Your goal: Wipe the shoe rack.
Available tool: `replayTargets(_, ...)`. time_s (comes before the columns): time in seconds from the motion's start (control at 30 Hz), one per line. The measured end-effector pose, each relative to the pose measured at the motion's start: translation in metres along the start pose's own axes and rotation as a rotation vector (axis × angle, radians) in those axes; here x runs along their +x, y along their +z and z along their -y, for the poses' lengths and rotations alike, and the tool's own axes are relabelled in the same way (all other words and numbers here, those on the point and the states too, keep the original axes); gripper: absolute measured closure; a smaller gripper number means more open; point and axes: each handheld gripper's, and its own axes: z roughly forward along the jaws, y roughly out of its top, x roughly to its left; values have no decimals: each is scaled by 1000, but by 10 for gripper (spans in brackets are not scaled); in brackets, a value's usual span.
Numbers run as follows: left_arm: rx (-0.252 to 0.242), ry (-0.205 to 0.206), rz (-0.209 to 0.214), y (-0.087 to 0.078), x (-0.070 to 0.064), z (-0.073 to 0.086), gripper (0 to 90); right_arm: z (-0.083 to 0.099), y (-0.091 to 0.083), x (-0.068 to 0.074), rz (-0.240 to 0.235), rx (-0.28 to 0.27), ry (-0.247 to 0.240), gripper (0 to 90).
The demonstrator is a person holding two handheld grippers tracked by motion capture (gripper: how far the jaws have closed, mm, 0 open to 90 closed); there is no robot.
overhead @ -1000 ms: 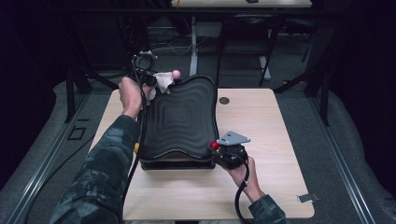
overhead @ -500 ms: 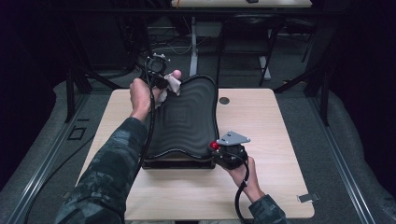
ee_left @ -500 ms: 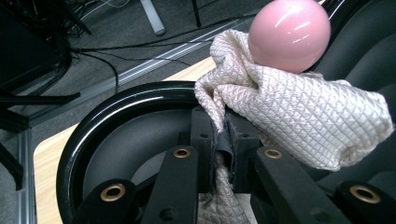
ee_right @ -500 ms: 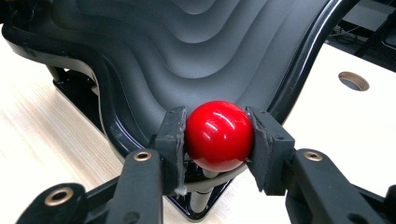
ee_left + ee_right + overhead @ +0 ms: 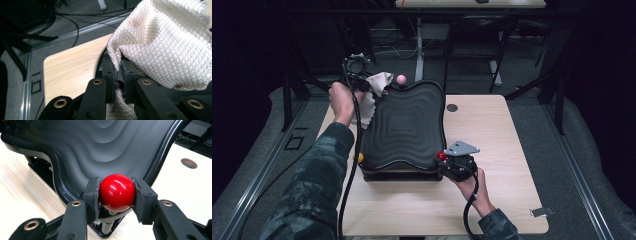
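Note:
A black board with a wavy ridged top lies on the wooden table. My left gripper is at its far left corner, shut on a white quilted cloth that drapes over the board's edge beside a pink knob. My right gripper is at the board's near right corner, shut on a shiny red ball knob that stands on a pale stem. The board's ridges rise beyond the red ball.
A round cable hole is in the table right of the board. A small metal clip lies near the front right corner. An orange knob peeks out at the board's near left. Dark floor and frames surround the table.
My left gripper has carried the cloth right and farther along the board's far left corner, then back a little left. My right gripper has stayed on the red ball.

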Motion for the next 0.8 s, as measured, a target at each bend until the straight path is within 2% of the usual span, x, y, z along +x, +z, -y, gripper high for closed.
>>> replayTargets(0.1, -20, -11, 8, -5, 4, 0, 834, 0, 0, 0, 0, -1, 1, 600)
replayTargets(0.3, -78, 26, 44, -22, -8, -9, 835, 0, 0, 0, 0, -2, -1, 600)
replayTargets(0.47, -126, 61, 78, -34, -27, -25, 834, 0, 0, 0, 3, 2, -3, 600)
replayTargets(0.53, -137, 87, 87, -37, -38, -32, 834, 0, -1, 0, 5, 8, -7, 601)
replayTargets(0.8, -144, 152, 122, -33, -71, -49, 830, 0, -1, 0, 5, 8, -8, 600)
